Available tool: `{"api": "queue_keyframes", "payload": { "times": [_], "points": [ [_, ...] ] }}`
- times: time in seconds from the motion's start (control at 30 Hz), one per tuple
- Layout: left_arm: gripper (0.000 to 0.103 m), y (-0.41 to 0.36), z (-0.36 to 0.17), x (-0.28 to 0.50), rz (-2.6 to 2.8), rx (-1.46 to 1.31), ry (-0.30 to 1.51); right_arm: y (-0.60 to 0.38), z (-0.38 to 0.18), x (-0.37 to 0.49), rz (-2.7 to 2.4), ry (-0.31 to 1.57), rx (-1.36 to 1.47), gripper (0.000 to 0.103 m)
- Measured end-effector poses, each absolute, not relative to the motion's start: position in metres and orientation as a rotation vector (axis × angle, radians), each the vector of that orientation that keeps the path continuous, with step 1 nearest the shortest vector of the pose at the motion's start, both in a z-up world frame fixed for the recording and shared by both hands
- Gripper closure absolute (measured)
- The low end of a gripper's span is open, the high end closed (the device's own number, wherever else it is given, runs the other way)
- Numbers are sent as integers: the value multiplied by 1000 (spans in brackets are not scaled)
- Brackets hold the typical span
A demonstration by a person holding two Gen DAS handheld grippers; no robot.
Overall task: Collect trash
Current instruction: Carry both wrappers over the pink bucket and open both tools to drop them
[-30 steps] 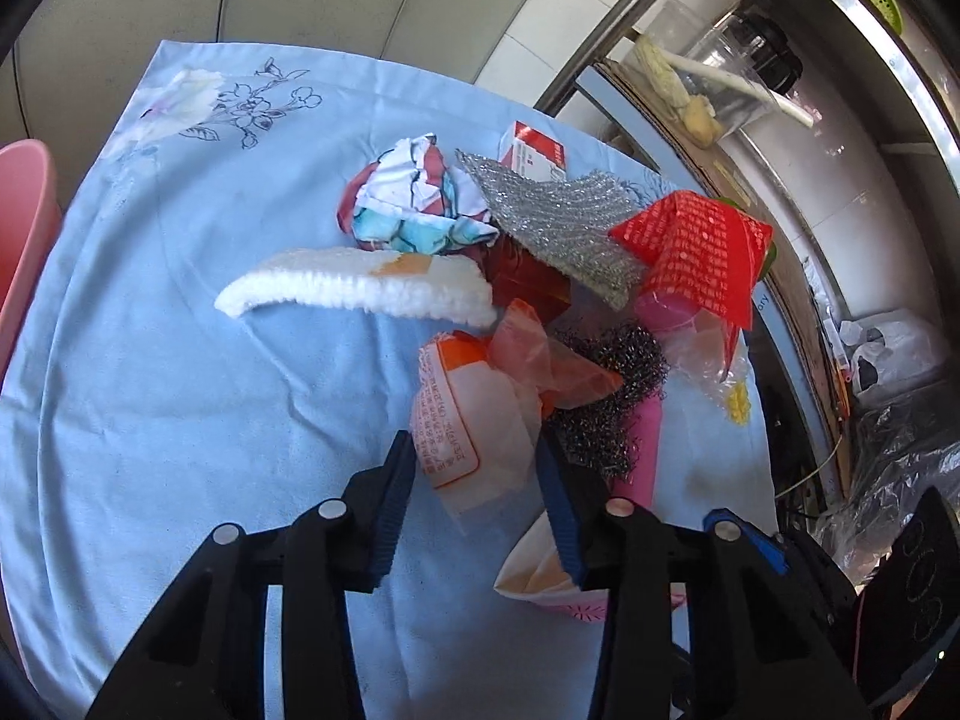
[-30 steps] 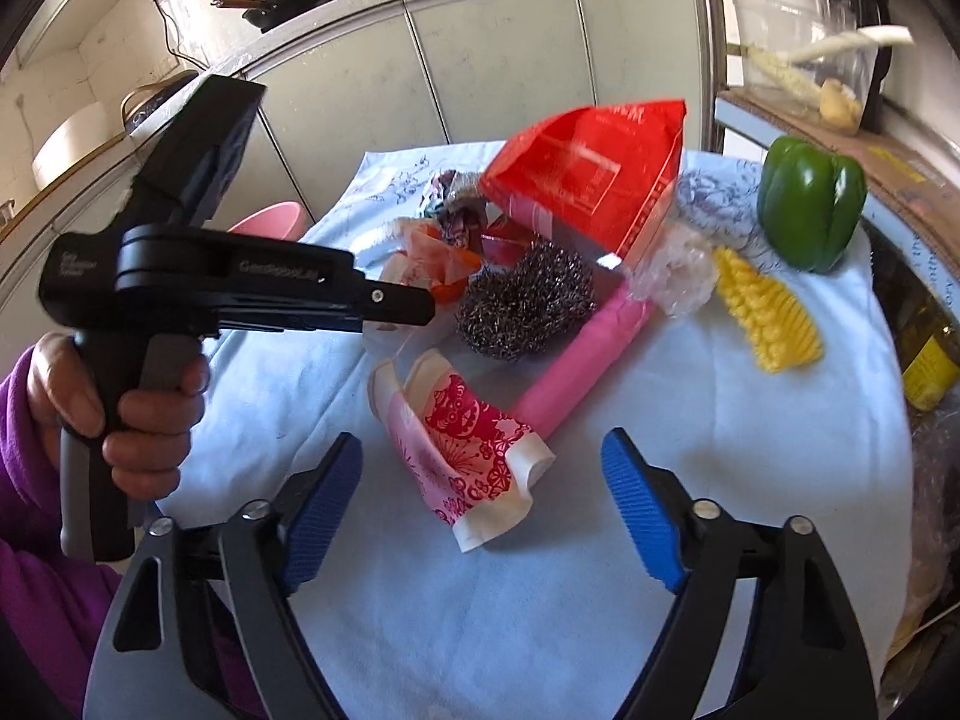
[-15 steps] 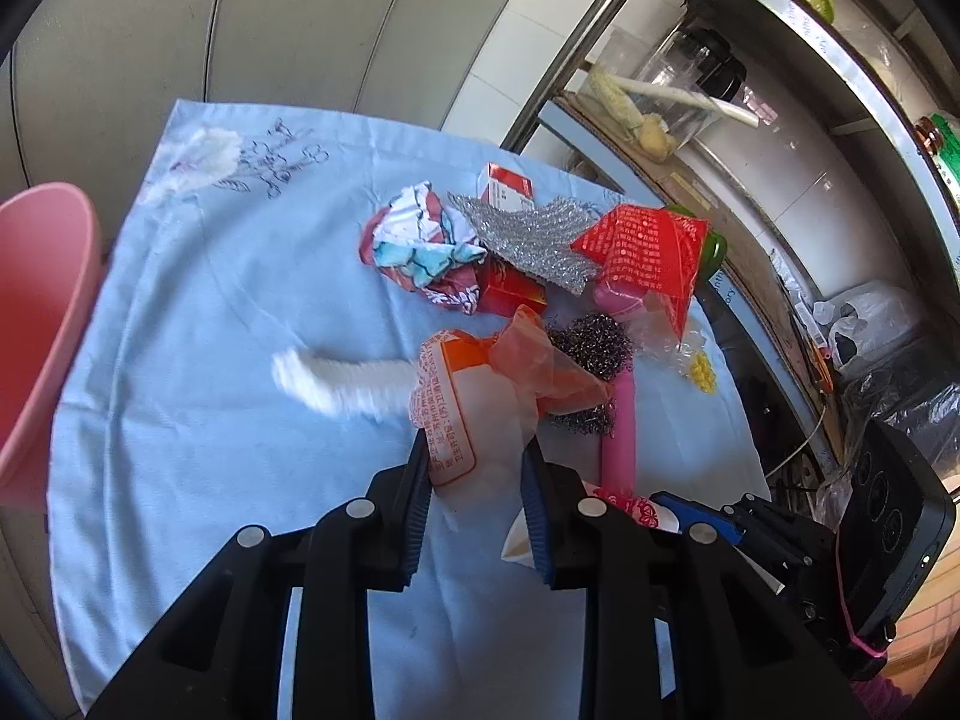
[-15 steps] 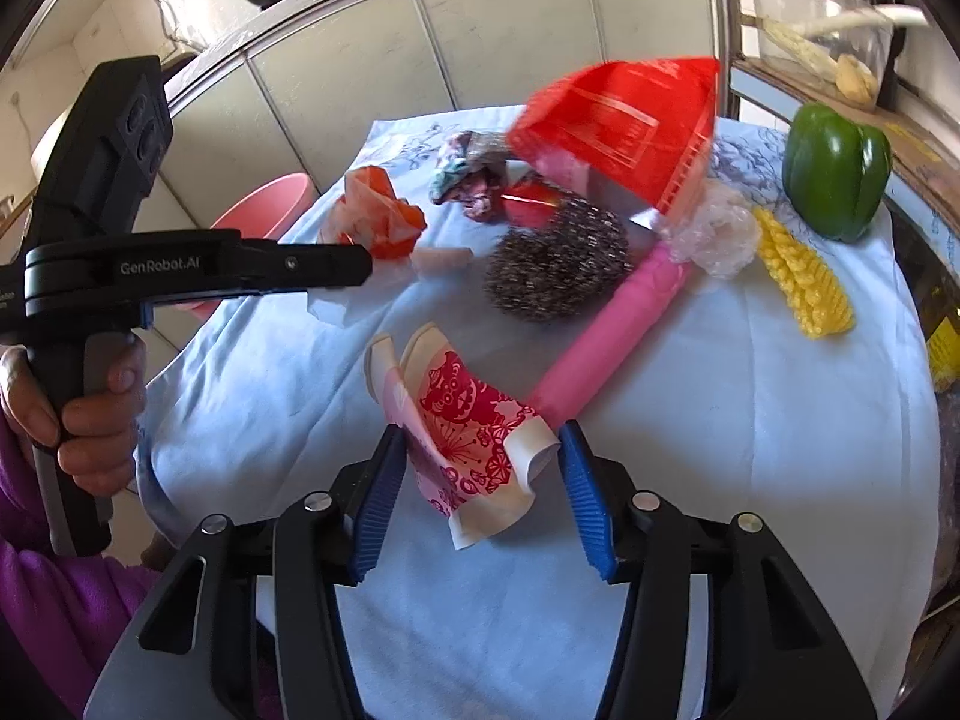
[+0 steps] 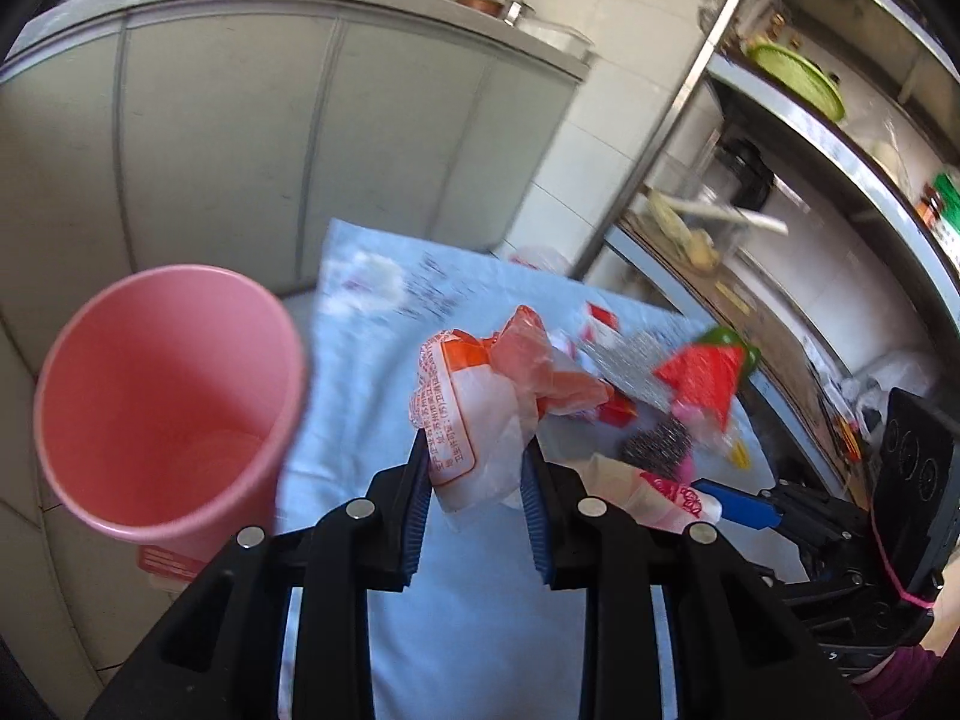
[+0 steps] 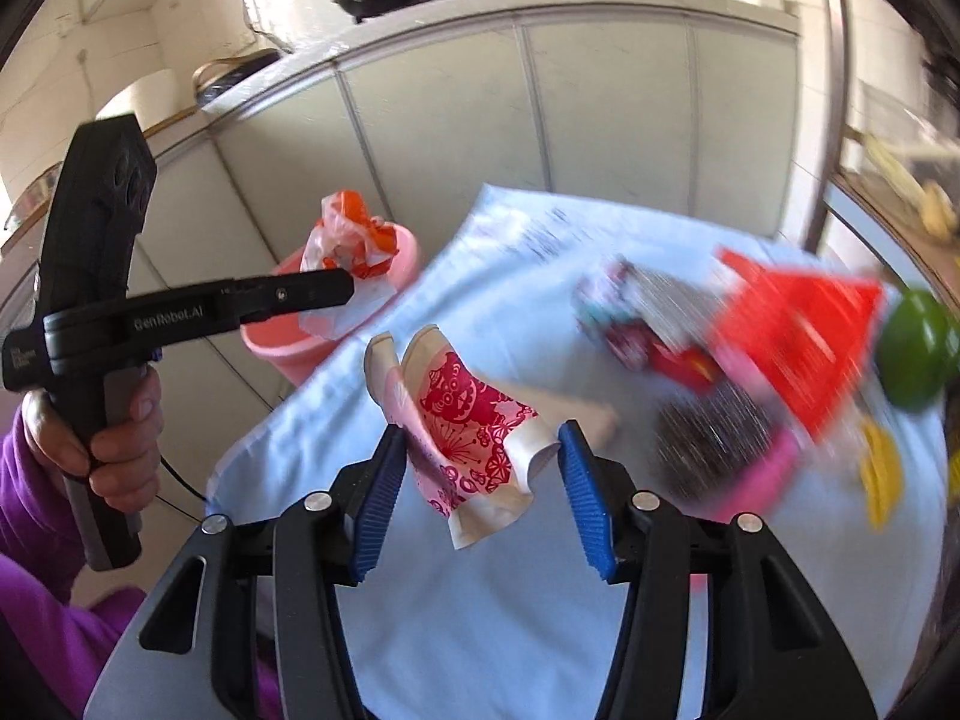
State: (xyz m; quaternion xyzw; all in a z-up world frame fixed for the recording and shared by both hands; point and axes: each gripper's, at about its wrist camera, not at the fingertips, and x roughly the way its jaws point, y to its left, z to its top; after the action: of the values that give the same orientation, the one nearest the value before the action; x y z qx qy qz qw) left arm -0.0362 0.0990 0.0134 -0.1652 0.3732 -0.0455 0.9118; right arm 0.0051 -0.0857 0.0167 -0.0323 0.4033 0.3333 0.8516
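A: What is held at this moment?

B: A crumpled white-and-orange plastic wrapper (image 5: 465, 420) is clamped between the blue pads of the left gripper (image 5: 474, 474) and is carried clear of the pale blue tablecloth (image 5: 480, 630). A flattened paper cup printed with a red pattern (image 6: 474, 444) is pinched in the right gripper (image 6: 477, 480), its jaws closed onto the cup's two edges; it too is lifted off the cloth.

A: Where is the rubbish meant to go?

B: Judged from the task, into the round pink plastic bin (image 5: 168, 396), which stands beside the table edge, at the left of the left view. The wrapper is seen just in front of the bin's rim in the right view, though whether it is truly over the opening cannot be told.

A: How should the drop be done well?

B: The wrapper should be brought fully above the mouth before the pads are parted, since light film may drift or cling. The cup is best released afterwards, so that the two grippers are not crowded over one opening.
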Motion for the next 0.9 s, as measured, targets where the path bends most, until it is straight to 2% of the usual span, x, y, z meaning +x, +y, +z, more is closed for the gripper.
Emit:
{"api": "queue_keyframes", "payload": {
  "times": [0.23, 0.47, 0.9],
  "points": [
    [76, 167, 13, -44, 122, -336, 735, -6, 35, 39, 813, 805, -115, 50],
    [75, 218, -19, -42, 298, -323, 820, 66, 32, 65, 889, 817, -155, 50],
    [71, 247, -56, -26, 417, -234, 973, 155, -25, 89, 897, 951, -231, 50]
  ]
}}
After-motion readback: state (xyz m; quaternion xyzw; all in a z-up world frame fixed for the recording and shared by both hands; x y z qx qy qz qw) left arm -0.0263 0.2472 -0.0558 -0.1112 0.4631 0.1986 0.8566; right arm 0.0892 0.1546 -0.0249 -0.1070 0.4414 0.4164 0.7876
